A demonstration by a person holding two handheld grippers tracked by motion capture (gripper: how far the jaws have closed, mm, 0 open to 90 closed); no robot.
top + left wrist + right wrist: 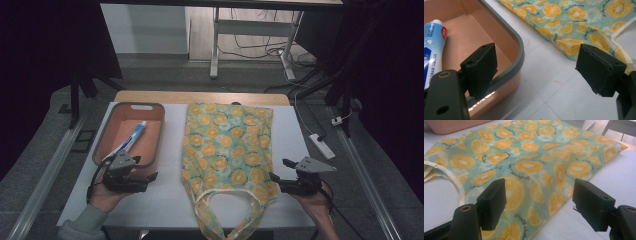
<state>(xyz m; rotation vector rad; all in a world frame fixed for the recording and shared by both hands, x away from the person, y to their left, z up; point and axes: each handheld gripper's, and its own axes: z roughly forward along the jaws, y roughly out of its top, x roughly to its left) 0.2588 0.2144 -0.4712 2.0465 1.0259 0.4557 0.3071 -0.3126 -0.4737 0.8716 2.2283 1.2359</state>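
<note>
A cloth tote bag (227,145) printed with orange slices lies flat in the middle of the white table, its handles toward the near edge. A pink tray (152,111) with a grey rim stands left of it and holds a toothpaste tube (131,138). My left gripper (151,176) rests open near the tray's front corner, with nothing between its jaws; its own view shows the tray rim (520,50), the tube (432,47) and the bag's edge (574,27). My right gripper (278,170) hovers open at the bag's right front edge, over the printed cloth (529,167).
The white table top (295,135) ends close behind the bag at a wooden strip. A power strip (322,146) and cables lie on the floor to the right. A metal desk frame (215,45) stands beyond the table.
</note>
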